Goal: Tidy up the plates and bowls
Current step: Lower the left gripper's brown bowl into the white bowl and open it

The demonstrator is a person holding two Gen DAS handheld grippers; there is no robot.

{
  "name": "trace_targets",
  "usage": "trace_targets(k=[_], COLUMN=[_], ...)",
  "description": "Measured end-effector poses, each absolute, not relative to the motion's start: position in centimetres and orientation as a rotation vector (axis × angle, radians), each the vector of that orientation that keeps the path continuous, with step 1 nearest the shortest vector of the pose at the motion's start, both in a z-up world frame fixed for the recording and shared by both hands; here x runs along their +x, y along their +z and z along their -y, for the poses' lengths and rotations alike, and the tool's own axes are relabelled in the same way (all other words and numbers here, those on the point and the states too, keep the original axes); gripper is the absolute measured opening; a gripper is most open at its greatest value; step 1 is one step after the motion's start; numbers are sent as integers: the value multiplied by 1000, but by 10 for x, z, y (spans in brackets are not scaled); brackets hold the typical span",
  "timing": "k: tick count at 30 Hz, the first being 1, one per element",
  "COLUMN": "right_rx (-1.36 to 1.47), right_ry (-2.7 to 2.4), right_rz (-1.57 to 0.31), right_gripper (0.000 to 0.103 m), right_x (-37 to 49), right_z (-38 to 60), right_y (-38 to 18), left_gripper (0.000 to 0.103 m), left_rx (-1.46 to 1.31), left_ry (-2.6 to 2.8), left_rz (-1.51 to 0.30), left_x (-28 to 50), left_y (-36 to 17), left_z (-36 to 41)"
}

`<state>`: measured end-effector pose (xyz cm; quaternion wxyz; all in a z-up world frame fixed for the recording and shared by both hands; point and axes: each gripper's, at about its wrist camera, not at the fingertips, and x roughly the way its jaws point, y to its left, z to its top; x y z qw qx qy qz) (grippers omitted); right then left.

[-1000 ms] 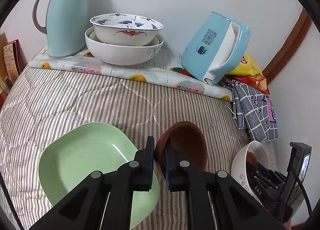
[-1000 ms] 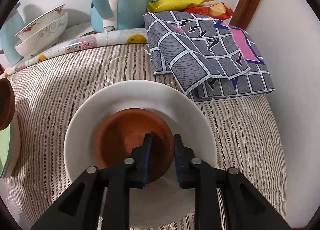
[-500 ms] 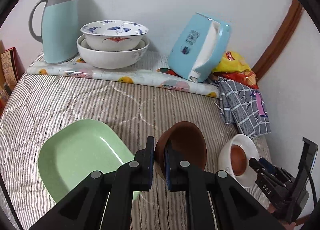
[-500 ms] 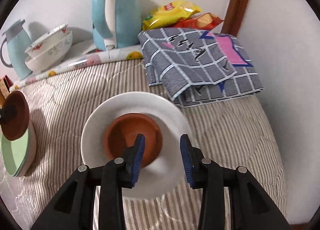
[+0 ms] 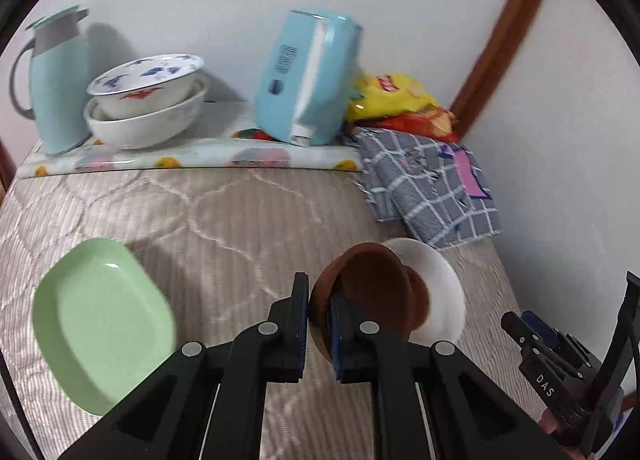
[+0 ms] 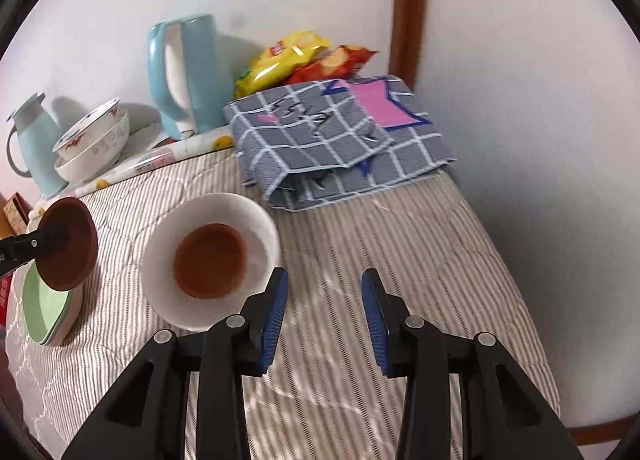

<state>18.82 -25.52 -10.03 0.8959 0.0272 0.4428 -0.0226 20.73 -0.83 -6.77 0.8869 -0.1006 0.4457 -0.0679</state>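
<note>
Saucer (image 5: 372,288) hanging tilted, rim pinched in left gripper (image 5: 319,324); right gripper (image 6: 322,320) spread, idling. Thin grip risks slipping onto white bowl (image 6: 256,219).

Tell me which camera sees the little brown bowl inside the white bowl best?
The right wrist view. It looks down into the white bowl, so the whole little brown bowl shows. In the left wrist view only its edge peeks out behind the other brown bowl held by the left gripper.

Soft indoor light — motion-blurred, fisheye-warped
</note>
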Motion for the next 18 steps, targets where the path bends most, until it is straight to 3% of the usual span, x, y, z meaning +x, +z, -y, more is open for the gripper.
trace_targets(k=[18], right_rx=[132], right_ry=[-125], right_rz=[-938], right_gripper=[38], right_x=[180], right_z=[309], right_y=[-127], left_gripper=[10], left_rx=[-118], left_ry=[-197], left_rz=[-1018], left_x=[240], left_y=[-101], left_z=[77])
